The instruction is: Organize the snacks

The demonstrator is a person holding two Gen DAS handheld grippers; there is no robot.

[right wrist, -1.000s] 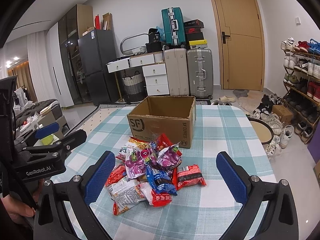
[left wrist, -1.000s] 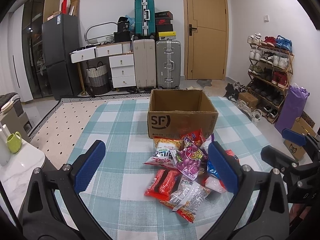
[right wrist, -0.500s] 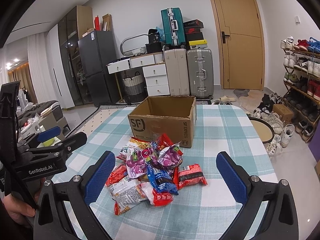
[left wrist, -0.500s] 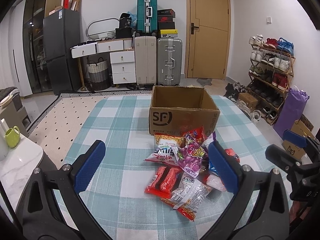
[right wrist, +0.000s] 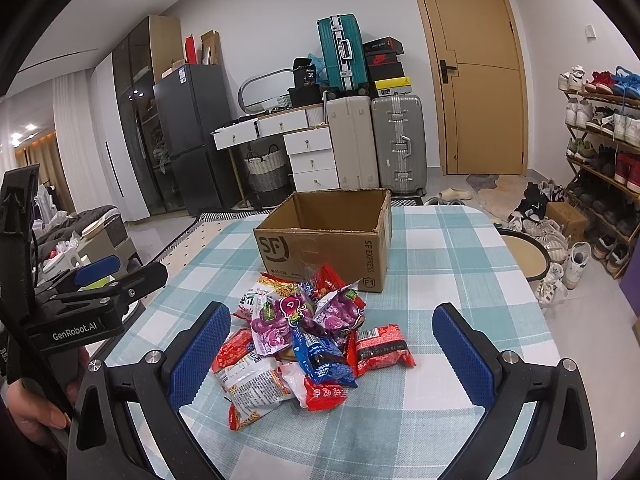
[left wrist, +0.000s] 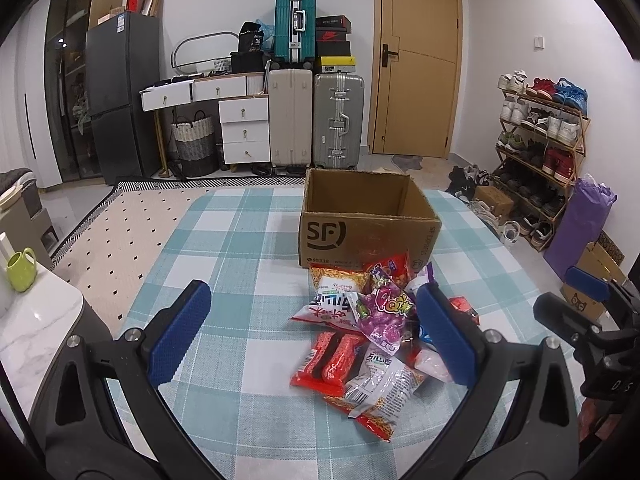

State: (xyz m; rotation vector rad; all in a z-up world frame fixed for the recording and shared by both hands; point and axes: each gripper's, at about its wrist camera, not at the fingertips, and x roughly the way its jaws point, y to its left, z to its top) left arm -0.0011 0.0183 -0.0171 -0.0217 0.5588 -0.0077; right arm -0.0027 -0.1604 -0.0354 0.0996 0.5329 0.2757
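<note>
Since both grippers, left [left wrist: 316, 336] and right [right wrist: 332, 352], hang spread and empty over the near edge of the table [left wrist: 240, 240], I'd pinch those light, crinkly, slippery snacks [right wrist: 304, 340] heaped before the box [right wrist: 328, 236] by a sealed end.

snack pile [left wrist: 368, 332] before open cardboard box [left wrist: 368, 232].
</note>
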